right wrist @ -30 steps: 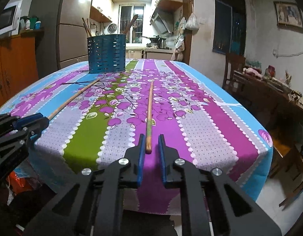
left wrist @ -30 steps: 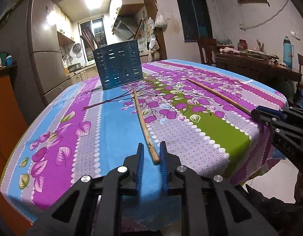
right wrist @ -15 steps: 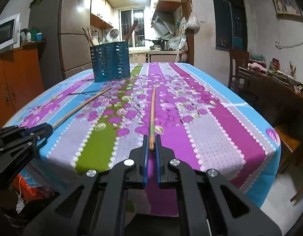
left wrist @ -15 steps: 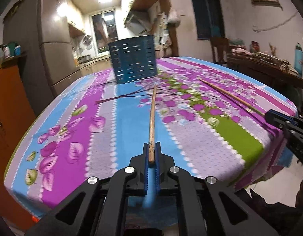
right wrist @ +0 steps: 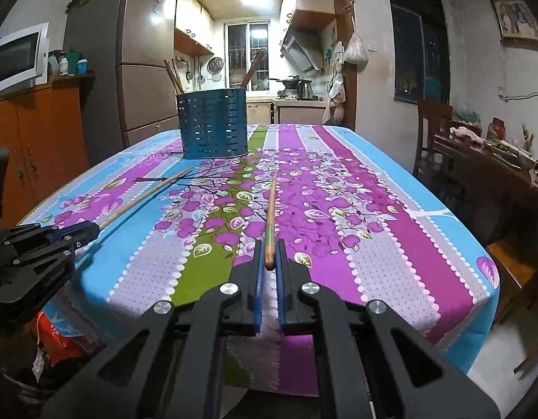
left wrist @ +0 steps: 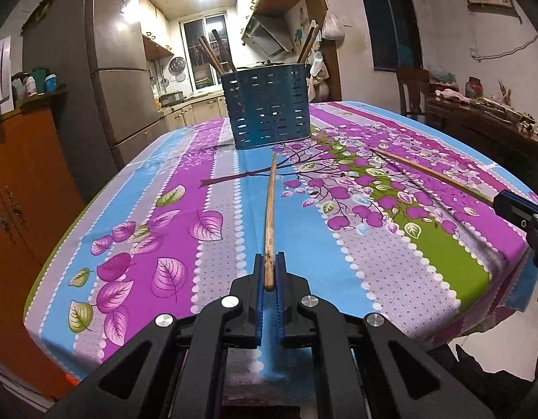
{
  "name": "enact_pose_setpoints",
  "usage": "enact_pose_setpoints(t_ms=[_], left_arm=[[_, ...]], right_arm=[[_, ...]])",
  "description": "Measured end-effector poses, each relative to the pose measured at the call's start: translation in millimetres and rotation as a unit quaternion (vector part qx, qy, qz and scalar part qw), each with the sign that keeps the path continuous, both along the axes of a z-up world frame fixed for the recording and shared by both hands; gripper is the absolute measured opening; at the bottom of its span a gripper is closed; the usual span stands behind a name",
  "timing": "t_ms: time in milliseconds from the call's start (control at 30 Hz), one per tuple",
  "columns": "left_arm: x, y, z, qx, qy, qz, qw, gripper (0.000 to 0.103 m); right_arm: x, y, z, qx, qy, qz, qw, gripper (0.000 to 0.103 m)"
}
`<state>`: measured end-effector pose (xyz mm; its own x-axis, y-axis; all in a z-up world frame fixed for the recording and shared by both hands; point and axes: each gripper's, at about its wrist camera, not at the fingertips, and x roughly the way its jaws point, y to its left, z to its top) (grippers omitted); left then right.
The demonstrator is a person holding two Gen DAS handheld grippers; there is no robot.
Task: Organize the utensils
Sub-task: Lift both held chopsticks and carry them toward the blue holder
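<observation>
Wooden chopsticks are held, one per gripper. In the left wrist view, the left gripper [left wrist: 269, 272] is seen clamped on the near end of a worn brown chopstick [left wrist: 270, 209], w/ its blue pads [left wrist: 257, 296] pressed against both sides. The stick is pointed away toward a blue perforated utensil holder [left wrist: 267, 104], which is stood upright at the far end of the table and is well apart from the stick's far tip. Several more sticks are seen poking out of the holder's top, leaned left and right.

In the right wrist view, the right gripper [right wrist: 269, 262] is likewise closed on the near end of a second chopstick [right wrist: 271, 209]; a greenish band is visible on it just ahead of the jaws. This stick is also aimed roughly toward the holder [right wrist: 213, 125], w/ its tip well short of it.

Each gripper is visible from the other's camera: the right one at the right edge of the left view, its stick angled across the cloth, and the left one at the left edge of the right view. Whether either stick's far tip is touching the cloth or is raised off it cannot be told.

The table is covered by a tablecloth [left wrist: 129, 244] striped purple, blue, grey and green w/ a leaf and tree print.
</observation>
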<state>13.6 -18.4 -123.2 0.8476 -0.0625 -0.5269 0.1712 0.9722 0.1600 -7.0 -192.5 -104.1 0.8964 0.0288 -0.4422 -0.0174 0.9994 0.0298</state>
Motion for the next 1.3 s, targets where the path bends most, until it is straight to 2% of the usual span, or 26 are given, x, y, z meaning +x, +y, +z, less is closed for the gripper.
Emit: enact_pose_setpoints(t_ms=[800, 1033, 1300], left_arm=[[0.2, 2.4, 2.4, 0.005, -0.006, 0.006, 1.0000, 0.007], [-2.0, 5.5, 8.2, 0.001, -0.014, 0.008, 0.9999, 0.007], [-6.3, 19.0, 36.0, -0.019, -0.046, 0.014, 0.9987, 0.007]], right_arm=[[-2.5, 9.7, 11.3, -0.006, -0.009, 0.021, 1.000, 0.005], [-2.2, 14.0, 28.2, -0.011, -0.034, 0.030, 0.999, 0.005], [-3.9, 16.7, 57.2, -0.026, -0.082, 0.035, 0.996, 0.005]])
